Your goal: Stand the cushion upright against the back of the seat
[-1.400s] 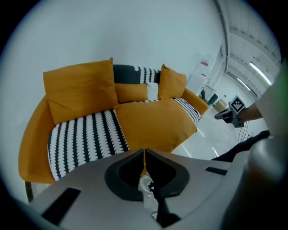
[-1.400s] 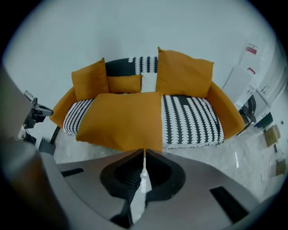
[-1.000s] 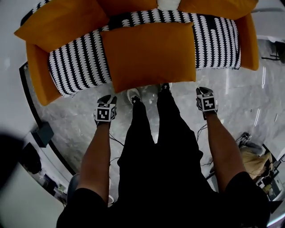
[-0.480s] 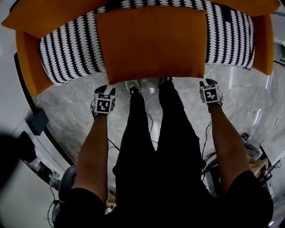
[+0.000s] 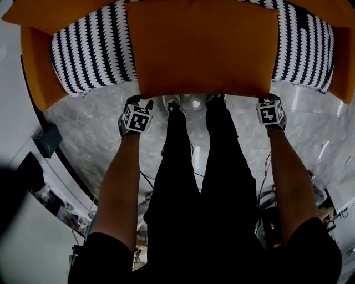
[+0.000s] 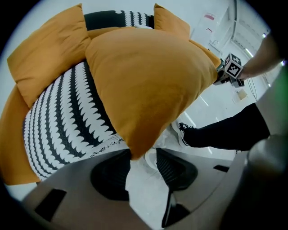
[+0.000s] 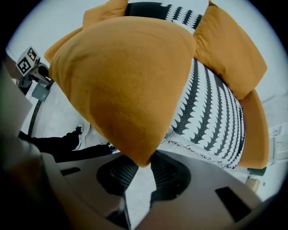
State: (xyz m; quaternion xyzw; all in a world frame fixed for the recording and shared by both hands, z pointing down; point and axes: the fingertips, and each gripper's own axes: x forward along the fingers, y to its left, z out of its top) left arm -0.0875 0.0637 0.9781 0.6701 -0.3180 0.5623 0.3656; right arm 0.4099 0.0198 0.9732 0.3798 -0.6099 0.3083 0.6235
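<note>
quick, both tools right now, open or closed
Left tool: opening, cushion corner between jaws.
Right tool: closing, other cushion corner between jaws.

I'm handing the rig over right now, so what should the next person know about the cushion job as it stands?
Left tool: jaws opening; the front-left corner of the orange cushion is between them, not pinched.
Right tool: jaws closing around the front-right corner; no firm grip visible yet.
Cushion: lies flat on the black-and-white patterned seat, its front edge overhanging toward the person.
Done: both tools are placed at the front corners.
Left: grip both corners, lift the front edge, and stand the cushion against the backrest.
</note>
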